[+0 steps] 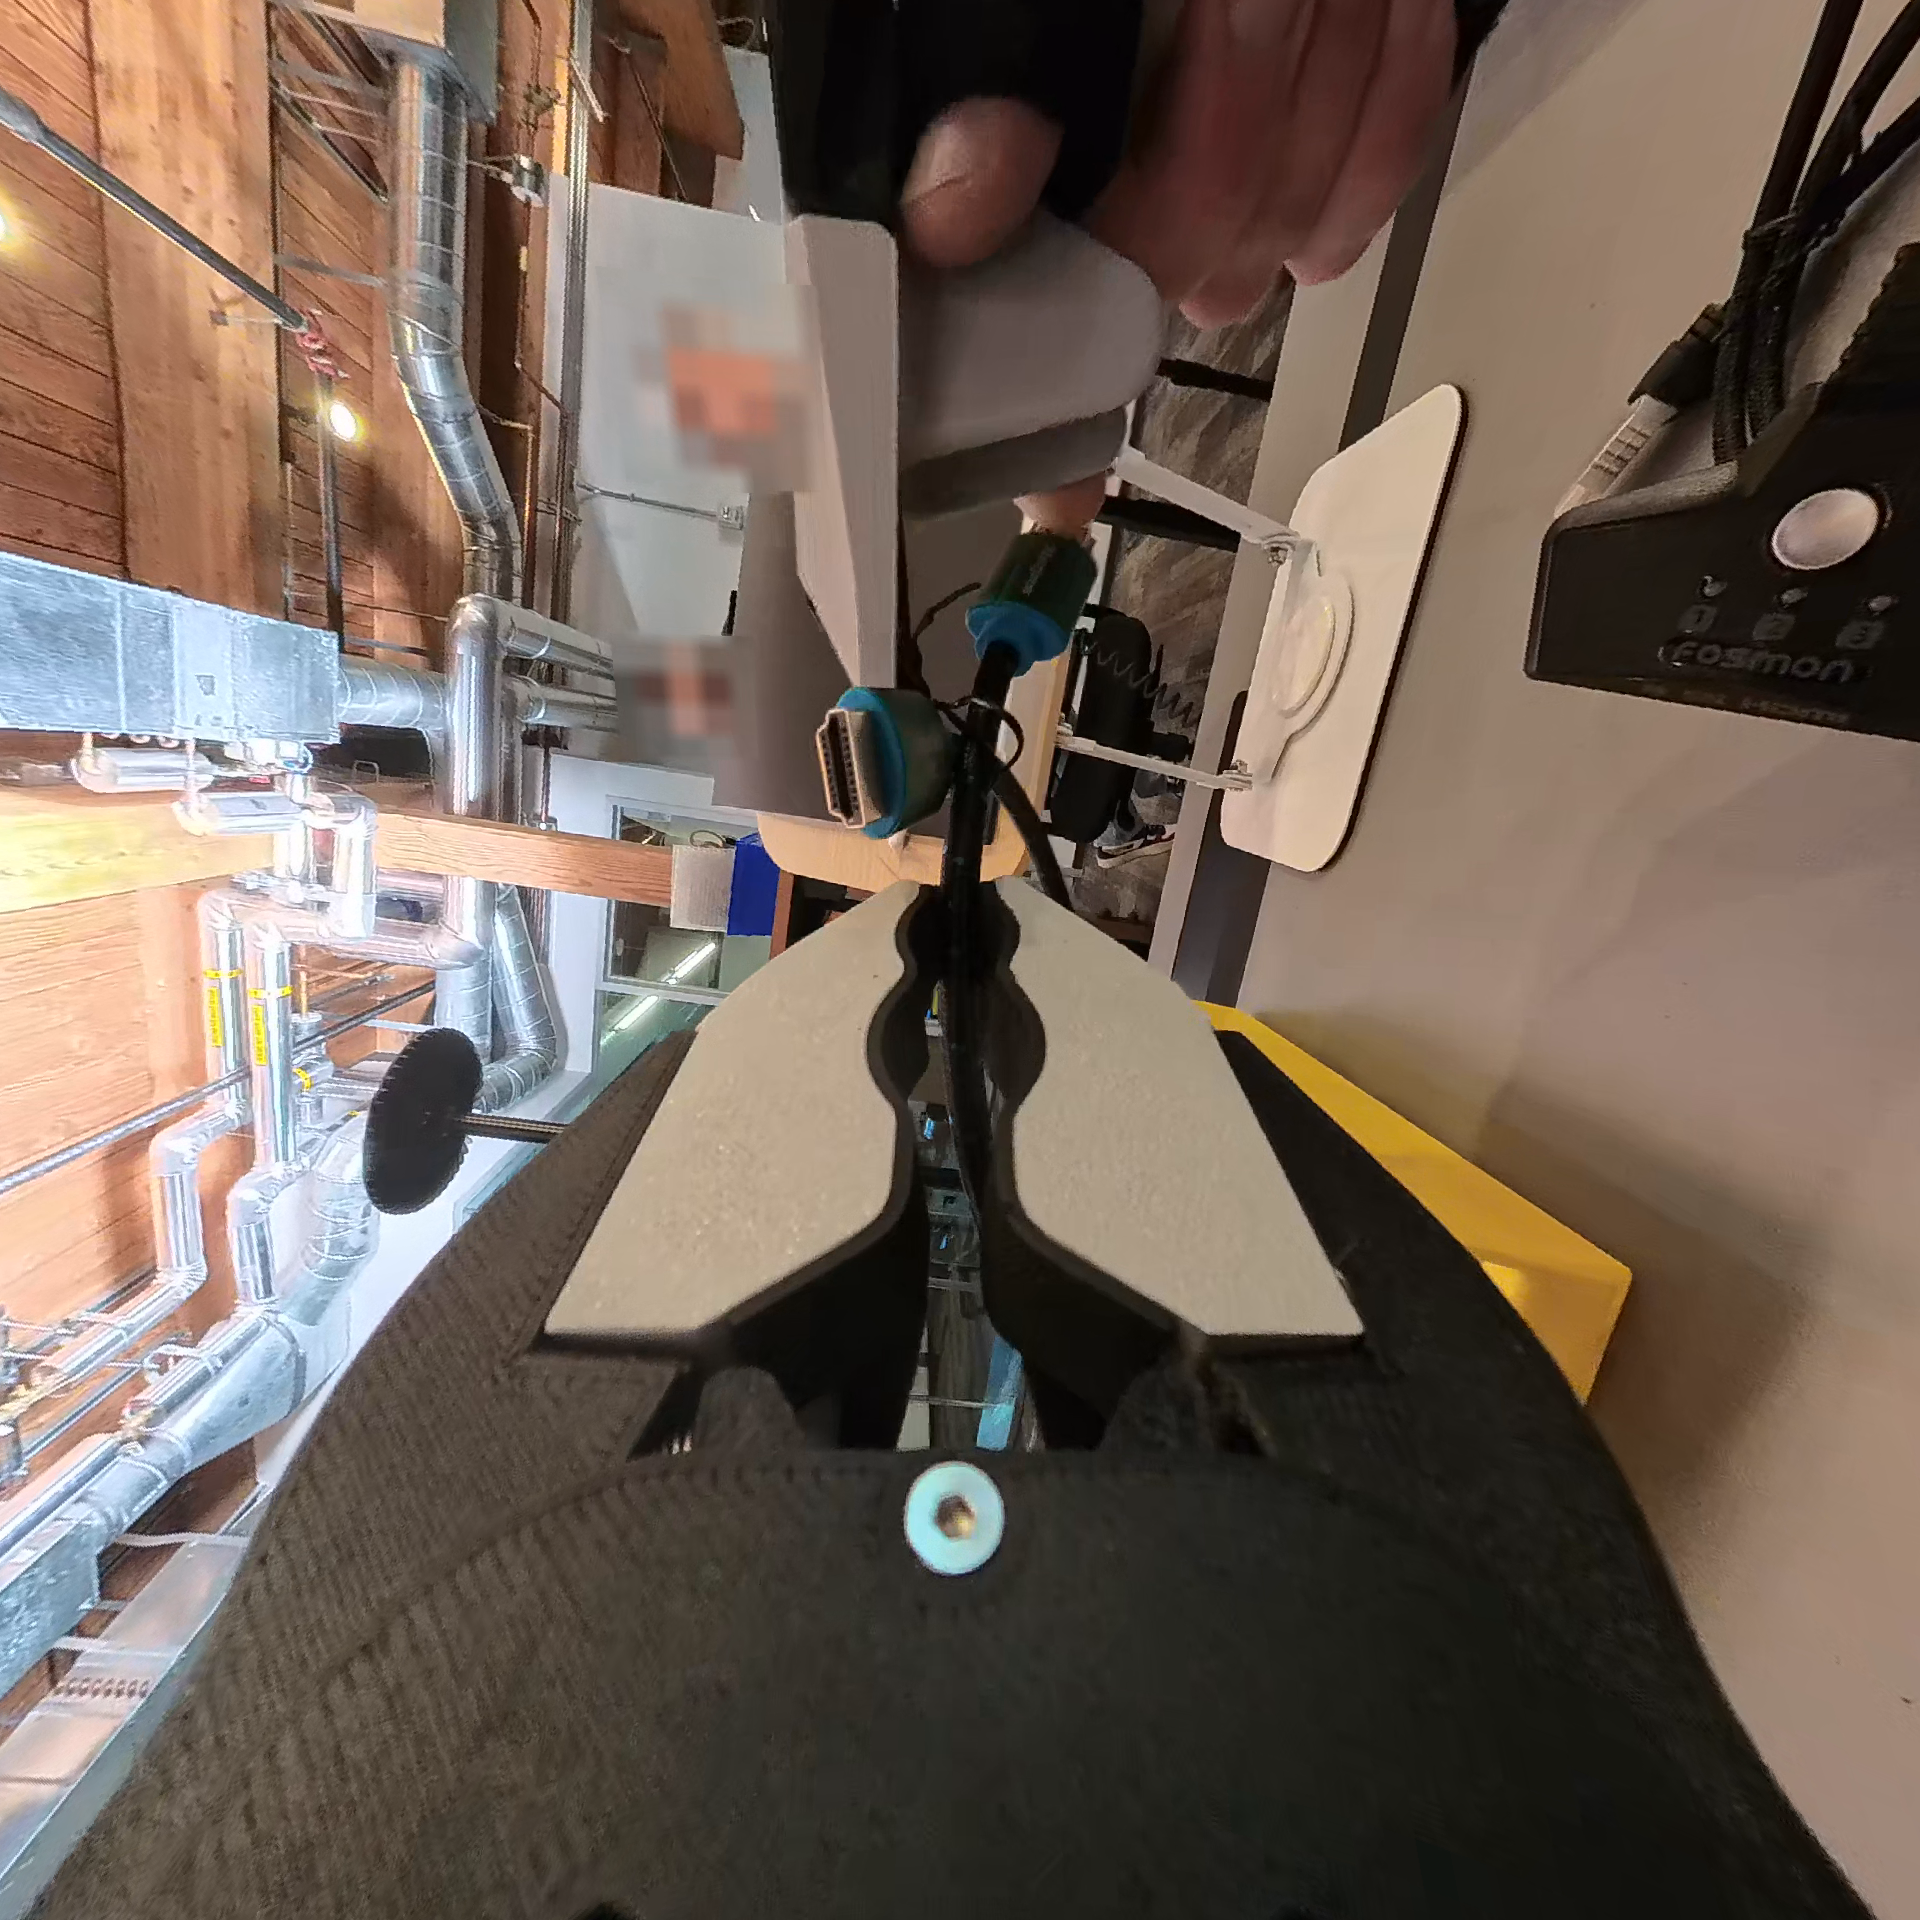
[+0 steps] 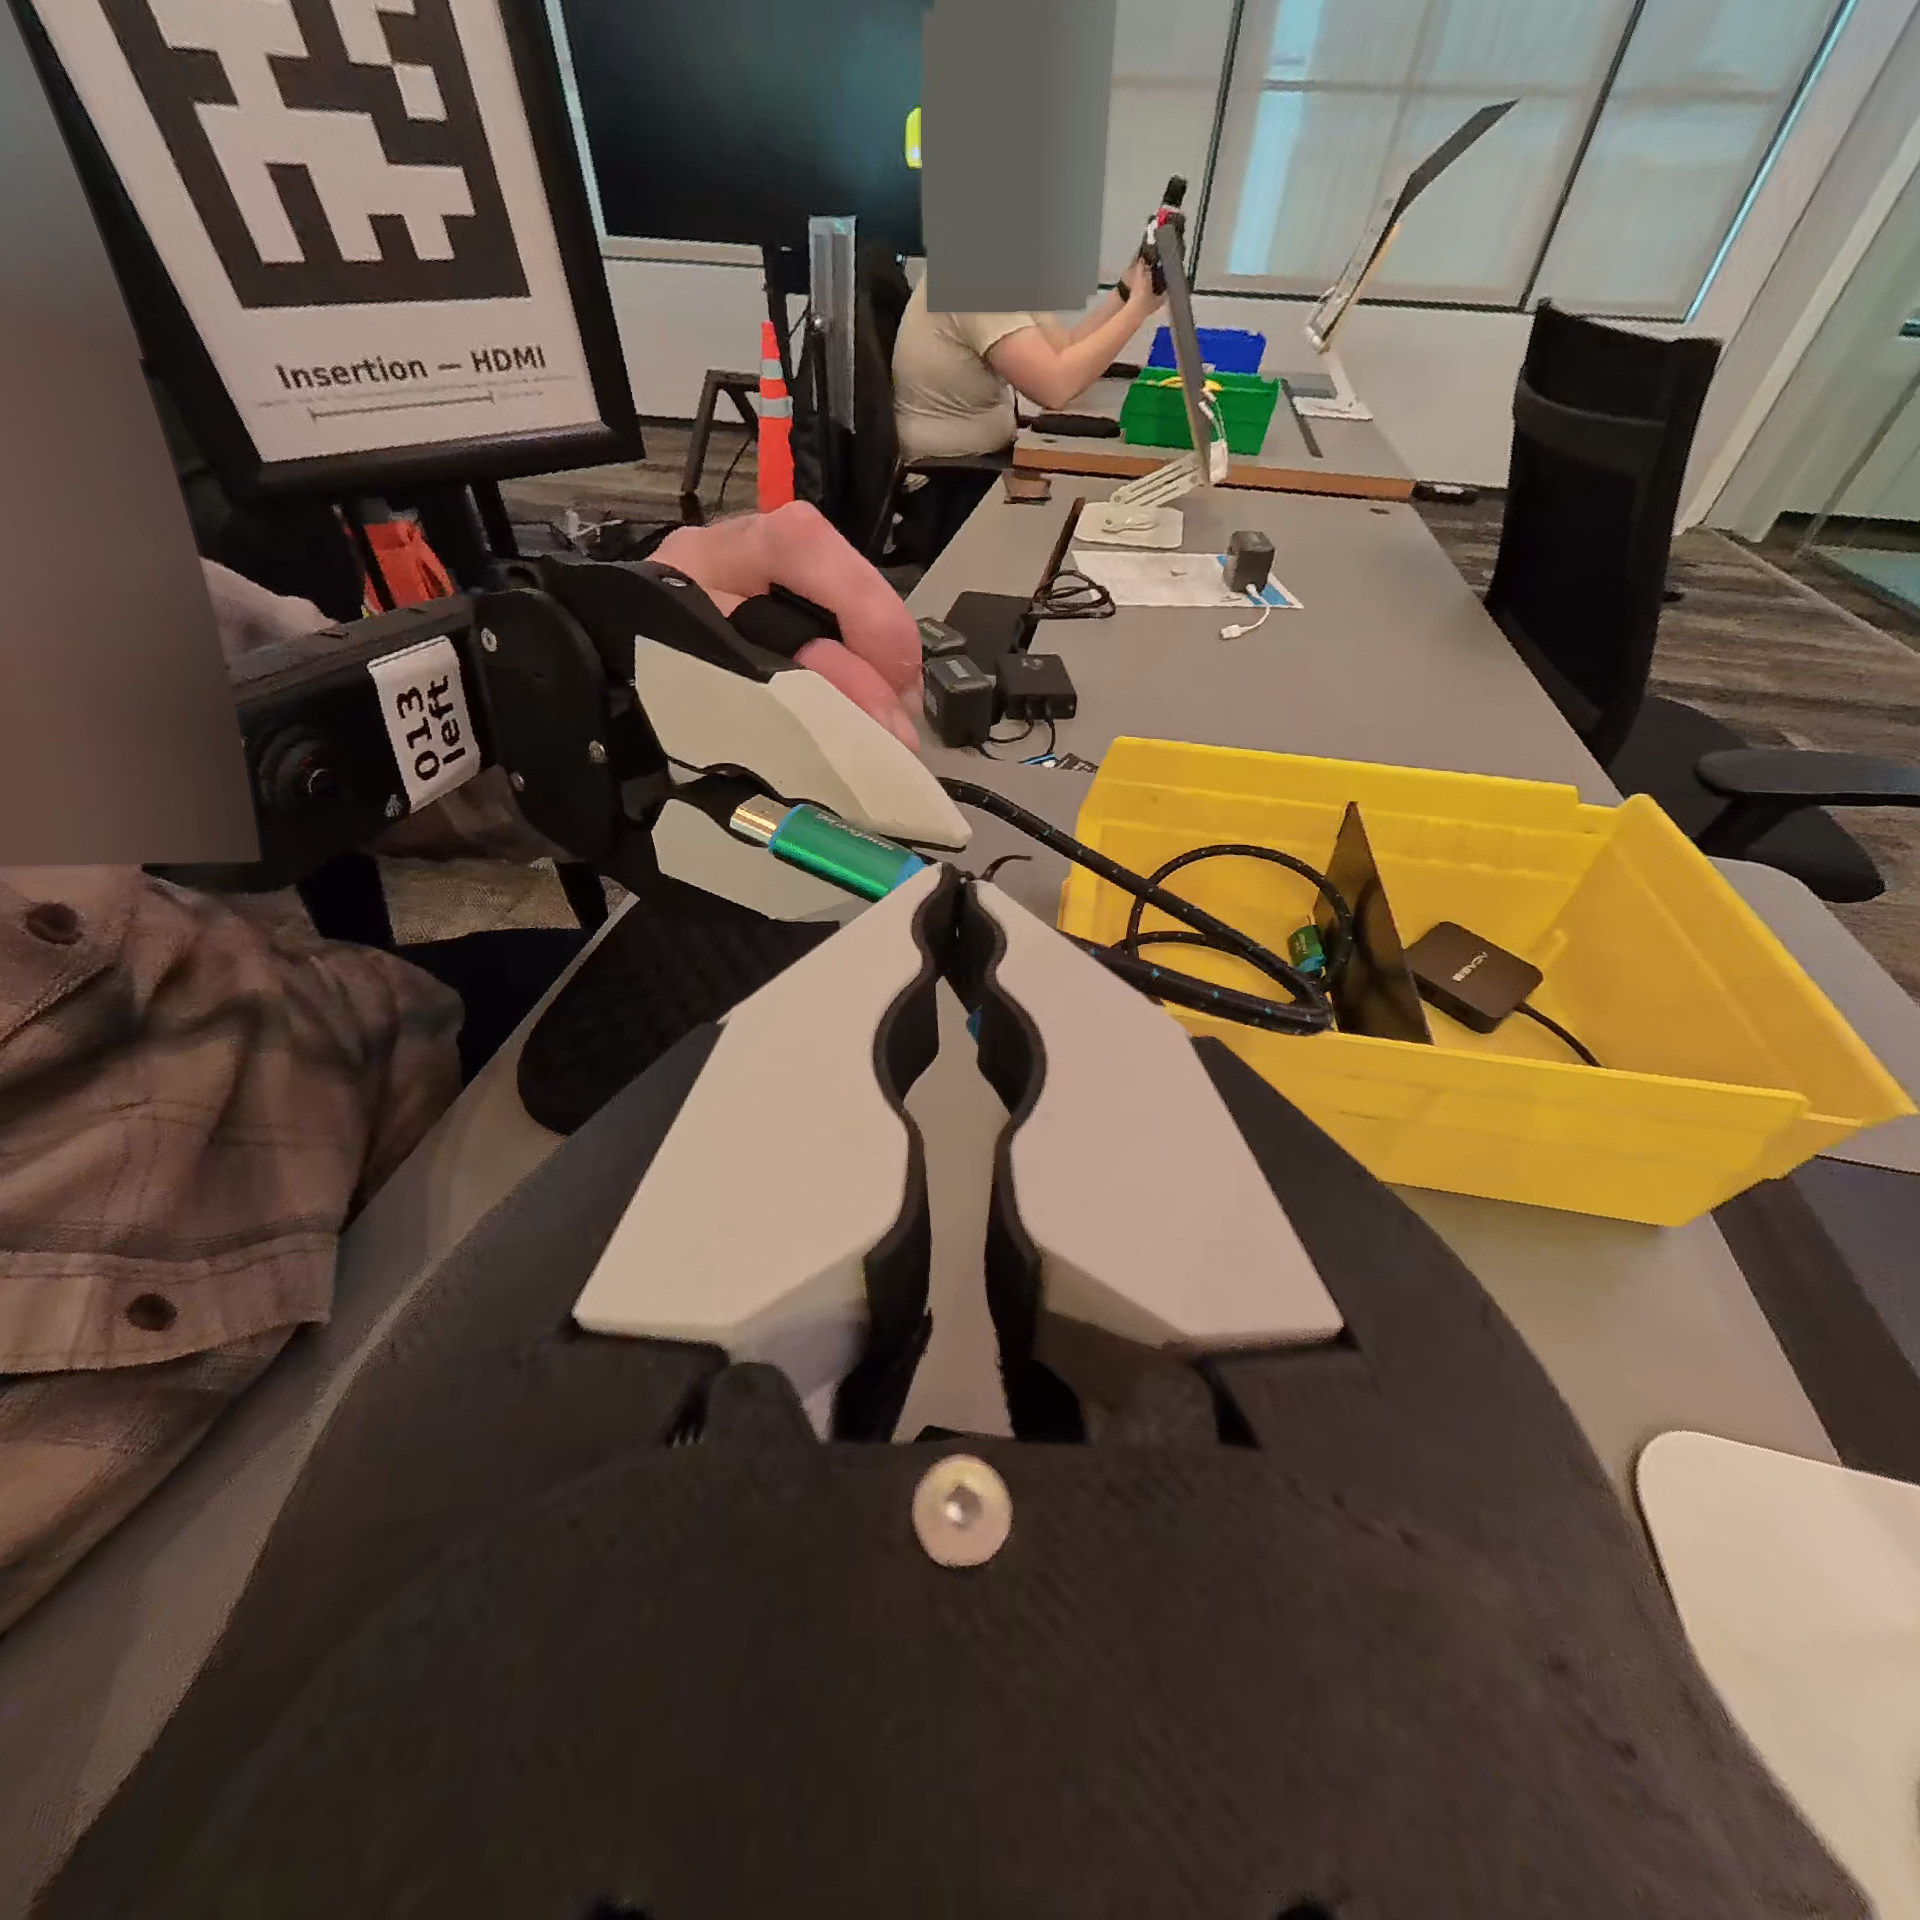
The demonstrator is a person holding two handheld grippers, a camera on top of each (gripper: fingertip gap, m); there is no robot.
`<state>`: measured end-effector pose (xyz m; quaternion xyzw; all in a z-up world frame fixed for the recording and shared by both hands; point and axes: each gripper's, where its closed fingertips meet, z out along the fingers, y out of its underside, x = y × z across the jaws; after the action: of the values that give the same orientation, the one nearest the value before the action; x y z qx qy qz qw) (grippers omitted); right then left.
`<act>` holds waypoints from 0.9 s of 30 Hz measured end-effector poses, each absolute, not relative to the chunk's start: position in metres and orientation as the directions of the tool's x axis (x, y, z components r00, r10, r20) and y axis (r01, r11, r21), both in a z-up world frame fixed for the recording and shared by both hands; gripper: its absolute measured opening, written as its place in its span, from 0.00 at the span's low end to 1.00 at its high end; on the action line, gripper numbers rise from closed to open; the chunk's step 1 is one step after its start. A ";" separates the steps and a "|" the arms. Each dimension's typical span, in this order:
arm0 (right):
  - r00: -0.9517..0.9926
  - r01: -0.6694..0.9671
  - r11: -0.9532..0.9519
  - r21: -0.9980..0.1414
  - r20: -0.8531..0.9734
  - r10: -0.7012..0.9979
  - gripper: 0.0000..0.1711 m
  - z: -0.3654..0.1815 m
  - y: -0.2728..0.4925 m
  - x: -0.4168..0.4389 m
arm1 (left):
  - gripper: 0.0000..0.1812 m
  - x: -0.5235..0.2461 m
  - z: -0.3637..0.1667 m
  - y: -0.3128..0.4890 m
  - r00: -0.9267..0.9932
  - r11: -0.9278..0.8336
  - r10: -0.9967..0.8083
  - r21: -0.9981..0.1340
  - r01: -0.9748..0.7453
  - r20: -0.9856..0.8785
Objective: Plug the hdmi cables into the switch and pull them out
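Observation:
My left gripper (image 1: 956, 904) is shut on a black HDMI cable (image 1: 961, 997) that runs along between its pads. Just past its tips a green plug with a blue collar (image 1: 883, 758) shows its metal end to the camera, and a second green plug (image 1: 1034, 582) hangs farther off. The black switch (image 1: 1745, 582) sits on the table at the right. In the right wrist view my right gripper (image 2: 951, 883) has its tips pressed together just behind the green plug (image 2: 831, 836). A thin black strand sticks out at the tips; I cannot tell whether it is pinched. The left gripper's white fingers (image 2: 790, 727) reach in from the left.
A yellow bin (image 2: 1455, 1122) stands to the right, holding coiled braided cable (image 2: 1226, 997), a small black box (image 2: 1470, 977) and a dark divider. A white pad (image 2: 1797, 1621) lies at the near right. A framed sign (image 2: 343, 229) stands at the back left. A person sits at the far table. My two grippers' fingertips are within a few centimetres of each other. About 15 cm separates my left fingertips from the black switch (image 1: 1745, 582).

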<state>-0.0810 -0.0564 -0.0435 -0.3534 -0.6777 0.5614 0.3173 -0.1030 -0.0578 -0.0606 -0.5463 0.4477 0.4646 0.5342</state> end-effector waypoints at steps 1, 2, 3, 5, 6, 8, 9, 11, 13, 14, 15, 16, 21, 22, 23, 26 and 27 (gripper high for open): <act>-0.550 0.124 0.114 -0.986 0.027 0.835 0.00 -0.043 -0.056 -0.081 | 0.04 -0.103 -0.060 -0.058 0.165 -0.027 0.010 -0.165 -0.986 -0.986; -0.561 0.133 0.106 -0.986 0.013 0.828 0.07 -0.044 -0.057 -0.080 | 0.04 -0.103 -0.059 -0.058 0.161 -0.026 0.012 -0.161 -0.987 -0.987; -0.568 0.142 0.103 -0.984 0.004 0.823 0.14 -0.045 -0.058 -0.079 | 0.04 -0.102 -0.059 -0.059 0.153 -0.028 0.011 -0.154 -0.988 -0.988; -0.563 0.147 0.130 -0.981 0.025 0.826 0.14 -0.048 -0.059 -0.080 | 0.04 -0.102 -0.059 -0.059 0.142 -0.026 0.011 -0.143 -0.989 -0.990; -0.562 0.145 0.144 -0.979 0.038 0.826 0.13 -0.049 -0.060 -0.081 | 0.04 -0.101 -0.060 -0.059 0.139 -0.026 0.007 -0.139 -0.990 -0.990; -0.563 0.142 0.161 -0.977 0.054 0.824 0.11 -0.050 -0.062 -0.081 | 0.04 -0.101 -0.061 -0.060 0.121 -0.025 0.007 -0.121 -0.992 -0.993; -0.565 0.148 0.162 -0.976 0.051 0.824 0.10 -0.051 -0.062 -0.081 | 0.04 -0.101 -0.061 -0.060 0.114 -0.023 0.000 -0.114 -0.993 -0.994; -0.566 0.153 0.135 -0.979 0.025 0.824 0.05 -0.050 -0.060 -0.081 | 0.04 -0.100 -0.061 -0.060 0.112 -0.020 0.000 -0.112 -0.994 -0.994; -0.559 0.163 0.144 -0.976 0.029 0.828 0.08 -0.050 -0.056 -0.078 | 0.04 -0.099 -0.063 -0.060 0.125 -0.015 -0.011 -0.125 -0.992 -0.992; -0.559 0.152 0.167 -0.974 0.055 0.828 0.08 -0.048 -0.054 -0.075 | 0.04 -0.099 -0.063 -0.060 0.140 -0.012 -0.020 -0.140 -0.990 -0.990; -0.563 0.136 0.199 -0.971 0.090 0.821 0.08 -0.045 -0.055 -0.071 | 0.04 -0.098 -0.064 -0.060 0.155 -0.006 -0.030 -0.155 -0.988 -0.987; -0.560 0.129 0.250 -0.960 0.138 0.817 0.10 -0.045 -0.055 -0.068 | 0.04 -0.098 -0.065 -0.061 0.171 0.001 -0.040 -0.172 -0.985 -0.984; -0.524 0.086 0.510 -0.856 0.397 0.754 0.13 -0.046 -0.060 -0.060 | 0.04 -0.093 -0.073 -0.063 0.263 0.043 -0.165 -0.274 -0.961 -0.950; -0.522 0.072 0.539 -0.839 0.429 0.737 0.13 -0.046 -0.063 -0.060 | 0.04 -0.092 -0.074 -0.064 0.269 0.044 -0.182 -0.281 -0.959 -0.946; -0.524 0.066 0.566 -0.822 0.454 0.721 0.13 -0.048 -0.066 -0.060 | 0.04 -0.092 -0.074 -0.065 0.263 0.043 -0.192 -0.276 -0.960 -0.945; -0.494 0.097 0.635 -0.767 0.517 0.700 0.07 -0.057 -0.064 -0.068 | 0.04 -0.087 -0.079 -0.067 0.248 0.052 -0.231 -0.267 -0.962 -0.941; -0.494 0.089 0.644 -0.760 0.528 0.691 0.04 -0.058 -0.066 -0.069 | 0.04 -0.086 -0.080 -0.068 0.243 0.054 -0.241 -0.263 -0.963 -0.940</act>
<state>-0.0694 -0.0663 -0.0582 -0.2459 -0.7935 0.3427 0.4388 -0.0857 -0.0680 -0.0804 -0.5932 0.5077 0.3477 0.5191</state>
